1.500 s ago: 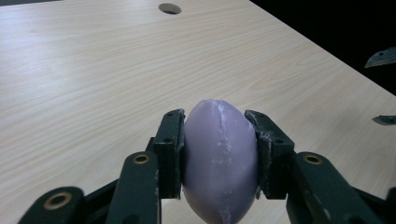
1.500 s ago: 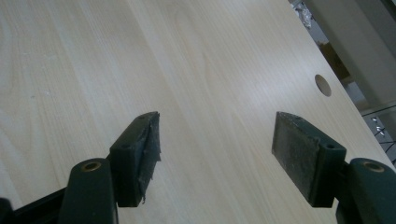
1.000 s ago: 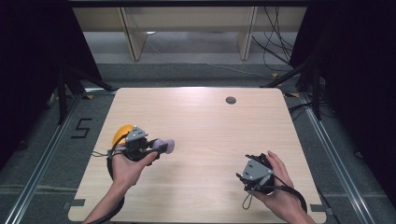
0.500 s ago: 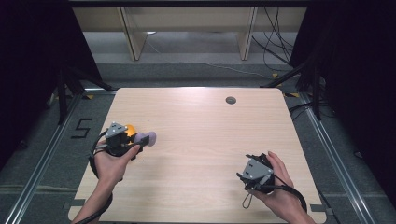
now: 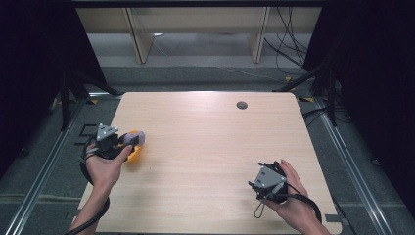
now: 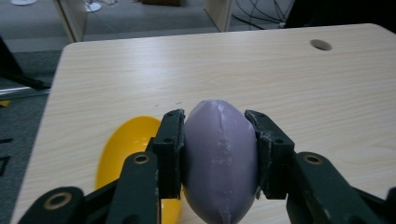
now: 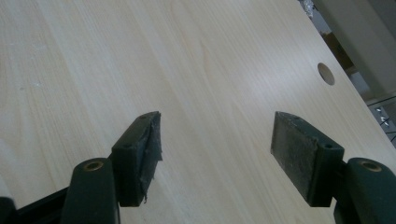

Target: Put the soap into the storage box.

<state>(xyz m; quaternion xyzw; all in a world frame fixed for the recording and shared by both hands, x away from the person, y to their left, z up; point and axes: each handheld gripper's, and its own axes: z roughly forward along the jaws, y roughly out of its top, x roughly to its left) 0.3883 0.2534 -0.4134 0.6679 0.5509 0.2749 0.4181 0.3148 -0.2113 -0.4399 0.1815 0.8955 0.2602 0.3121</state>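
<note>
Purple egg [image 6: 219, 161]: pinched between both pads of left gripper [image 5: 128, 142], just above yellow bowl [image 6: 133, 158], at left edge of table [image 5: 205, 147]. Yellow bowl: beside and under left gripper, touching tabletop. Right gripper [image 7: 217, 154]: near table's front right corner, well apart from bowl; jaws spread wide, nothing between, lately narrowing slightly. Cable hole [image 5: 242, 105]: far side of table from bowl.

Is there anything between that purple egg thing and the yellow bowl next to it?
Nothing visible. The left gripper clamps the purple egg just above the table, and the yellow bowl lies right beside and below it, with no other object between them.
</note>
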